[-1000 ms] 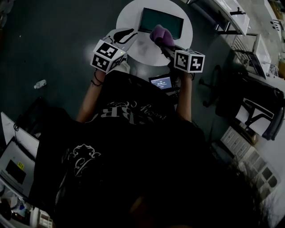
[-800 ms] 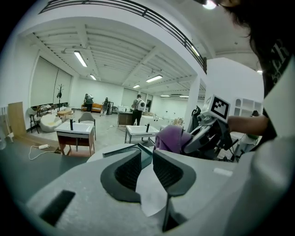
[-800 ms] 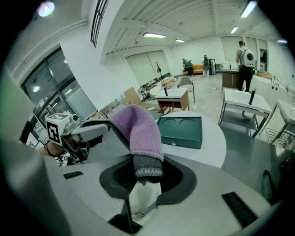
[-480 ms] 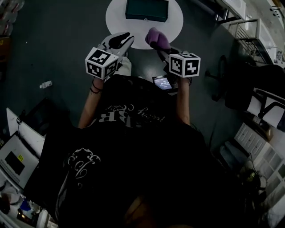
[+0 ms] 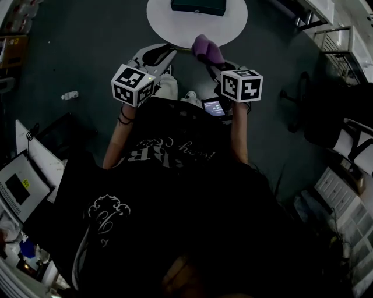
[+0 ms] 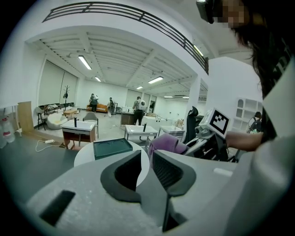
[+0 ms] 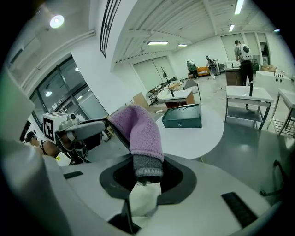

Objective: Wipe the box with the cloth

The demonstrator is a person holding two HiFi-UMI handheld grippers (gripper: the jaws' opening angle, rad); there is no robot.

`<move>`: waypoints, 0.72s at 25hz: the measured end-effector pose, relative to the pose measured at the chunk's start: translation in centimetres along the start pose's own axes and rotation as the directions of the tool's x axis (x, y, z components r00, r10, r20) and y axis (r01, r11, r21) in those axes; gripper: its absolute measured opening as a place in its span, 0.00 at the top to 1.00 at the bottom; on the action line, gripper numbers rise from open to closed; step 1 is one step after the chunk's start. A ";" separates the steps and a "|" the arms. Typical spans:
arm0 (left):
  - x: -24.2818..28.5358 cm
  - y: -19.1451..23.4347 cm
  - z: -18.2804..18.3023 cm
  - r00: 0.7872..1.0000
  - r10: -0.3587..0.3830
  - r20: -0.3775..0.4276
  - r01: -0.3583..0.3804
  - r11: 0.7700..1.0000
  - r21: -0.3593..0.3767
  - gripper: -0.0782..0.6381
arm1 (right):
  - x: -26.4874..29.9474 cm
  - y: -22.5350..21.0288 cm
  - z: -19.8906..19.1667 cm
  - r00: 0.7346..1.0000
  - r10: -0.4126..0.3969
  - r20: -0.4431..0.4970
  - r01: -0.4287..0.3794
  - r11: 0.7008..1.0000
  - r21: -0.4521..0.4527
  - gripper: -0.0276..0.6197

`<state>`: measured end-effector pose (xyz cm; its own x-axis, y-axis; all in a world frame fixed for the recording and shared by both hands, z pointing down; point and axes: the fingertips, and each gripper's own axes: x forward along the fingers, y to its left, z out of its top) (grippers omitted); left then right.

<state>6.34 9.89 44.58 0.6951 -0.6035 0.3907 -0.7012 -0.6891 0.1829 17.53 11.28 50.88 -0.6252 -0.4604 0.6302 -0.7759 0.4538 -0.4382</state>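
A dark green box lies on the round white table at the top of the head view. My right gripper is shut on a purple cloth, held in the air just off the table's near edge. In the right gripper view the cloth stands up out of the jaws, with the box beyond it on the table. My left gripper hovers beside it on the left; its jaws stand a narrow gap apart with nothing between them. The box is ahead.
A small lit screen hangs at the person's waist. A white bottle lies on the dark floor at left. An office chair and desks stand at right. A laptop sits at far left. People stand far off.
The table and box have slid toward the top of the head view. Both grippers have drawn back from the table, the cloth leaving the box and now hanging off the table's edge.
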 end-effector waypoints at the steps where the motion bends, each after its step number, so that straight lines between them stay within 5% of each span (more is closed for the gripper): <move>1: -0.1 -0.3 0.0 1.000 0.000 -0.002 0.000 1.000 0.003 0.78 | -0.1 0.1 -0.2 1.000 0.000 0.003 0.000 1.000 -0.001 0.82; 18: -2.7 -2.5 -2.2 0.993 -0.094 -0.070 0.098 0.993 0.069 0.78 | -0.5 3.1 -1.9 0.997 -0.056 0.049 0.055 0.998 0.020 0.82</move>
<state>5.89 14.13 45.07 0.7447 -0.5066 0.4344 -0.6168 -0.7711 0.1581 15.55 14.39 50.42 -0.5842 -0.5221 0.6214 -0.8107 0.4125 -0.4155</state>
